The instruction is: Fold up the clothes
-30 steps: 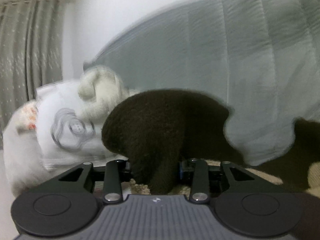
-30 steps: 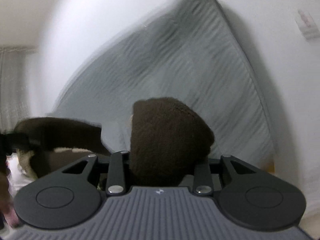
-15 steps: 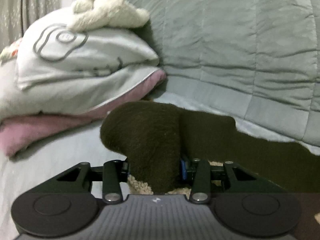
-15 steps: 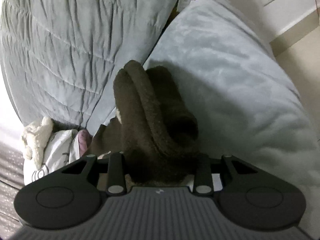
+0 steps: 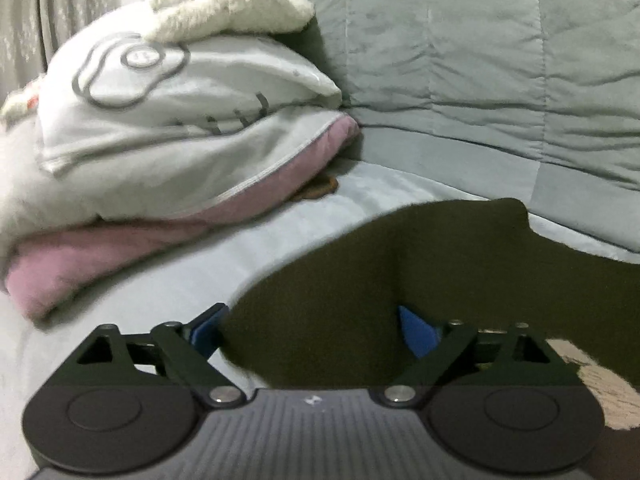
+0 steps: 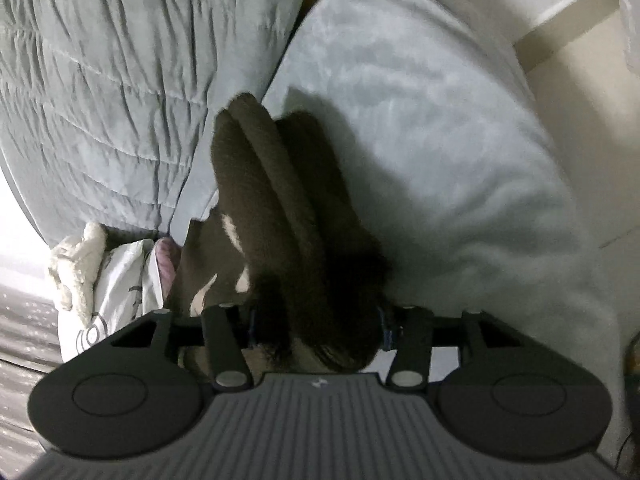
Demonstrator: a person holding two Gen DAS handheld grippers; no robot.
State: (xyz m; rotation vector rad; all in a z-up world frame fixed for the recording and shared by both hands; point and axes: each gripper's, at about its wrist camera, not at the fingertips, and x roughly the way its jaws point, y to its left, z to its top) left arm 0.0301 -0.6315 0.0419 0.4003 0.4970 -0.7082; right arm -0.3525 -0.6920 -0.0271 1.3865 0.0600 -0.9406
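Bed with pale blue sheet (image 6: 420,120); grey quilted cover (image 5: 500,60) bunched along its far edge. Grey curtain (image 5: 72,12) at left. Cream floor (image 6: 580,64) and white wall past the bed's right edge. Dim light.

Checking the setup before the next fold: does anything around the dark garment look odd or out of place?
One small thing: a brown scrap pokes out from under the pink layer of the folded stack, not tucked in. I cannot tell what it is. Otherwise the dark brown garment lies on the bed.

Dark brown fleece garment (image 5: 420,264) lies bunched on bed.
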